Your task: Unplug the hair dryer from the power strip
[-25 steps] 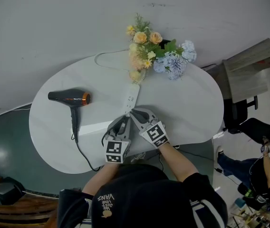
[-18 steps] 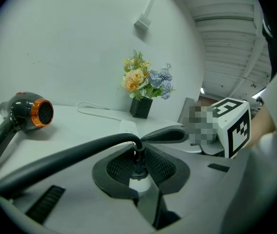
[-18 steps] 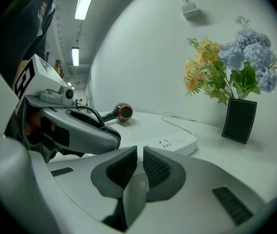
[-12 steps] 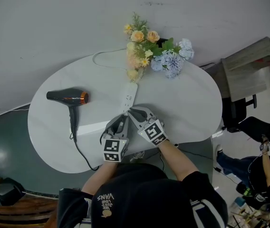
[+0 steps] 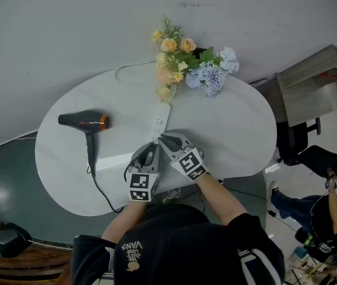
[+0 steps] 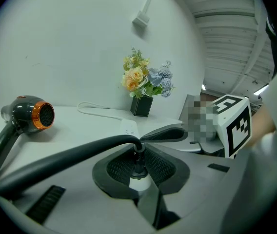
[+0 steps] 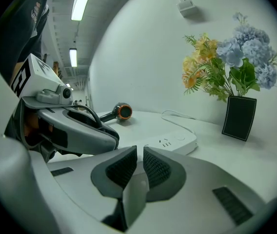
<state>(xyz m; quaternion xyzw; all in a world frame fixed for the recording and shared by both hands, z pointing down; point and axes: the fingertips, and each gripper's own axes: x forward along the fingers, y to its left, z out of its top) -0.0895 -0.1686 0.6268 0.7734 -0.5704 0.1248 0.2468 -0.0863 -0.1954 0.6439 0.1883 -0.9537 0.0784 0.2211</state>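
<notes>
The left tongs (image 5: 149, 152) are clamped on the plug (image 6: 139, 183) of the hair dryer's black cord (image 6: 80, 152), just beside the near end of the white power strip (image 5: 163, 119), close to the table's (image 5: 234, 123) near edge. The right tongs (image 5: 167, 140) sit beside them at that end of the strip, their jaws a narrow slit apart with nothing visible between. The hair dryer (image 5: 85, 122) lies on its side near the table's left edge.

Bright even light, soft shadows, fisheye edges
</notes>
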